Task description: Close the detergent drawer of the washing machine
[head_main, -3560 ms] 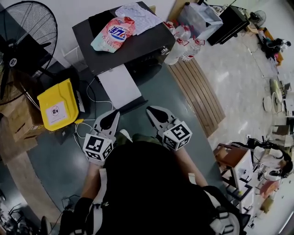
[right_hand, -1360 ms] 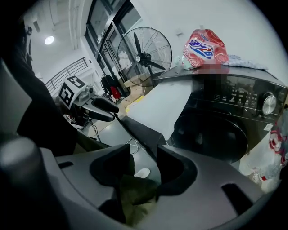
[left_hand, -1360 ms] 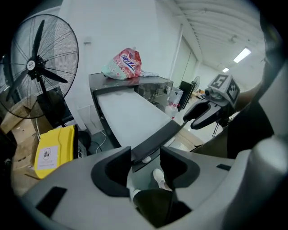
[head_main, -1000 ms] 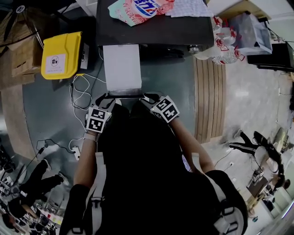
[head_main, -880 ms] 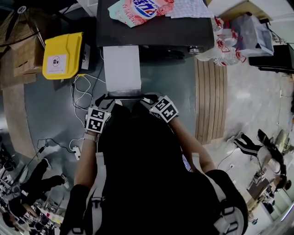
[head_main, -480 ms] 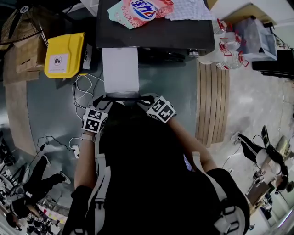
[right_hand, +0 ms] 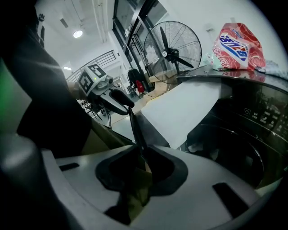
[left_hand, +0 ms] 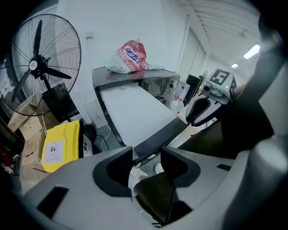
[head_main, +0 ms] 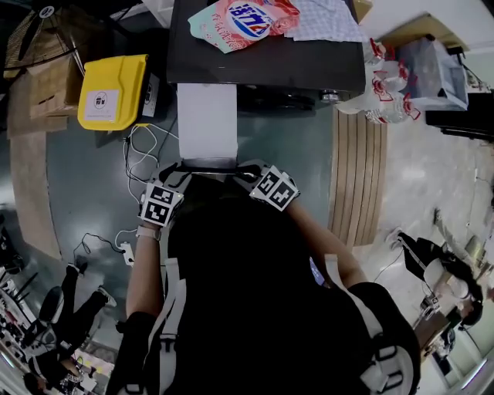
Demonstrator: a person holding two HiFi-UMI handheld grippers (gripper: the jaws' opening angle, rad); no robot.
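Observation:
The washing machine's drawer stands pulled far out, a long white slab with a dark front panel. Both grippers sit at that panel, close to the person's body. My left gripper is open at the panel's left end, whose corner lies between the spread tips. My right gripper is at the right end. Its jaws have just been closing, and in the right gripper view the panel's thin edge runs into the narrow gap with the pads against it.
A detergent bag and a cloth lie on the machine's top. A yellow bin and loose cables are on the floor to the left. A standing fan is behind. A wooden pallet and bottles lie to the right.
Since the earliest frame both grippers have come forward to the drawer's front panel. Over the last second they stay there, and the right gripper's marker cube has rolled slightly.

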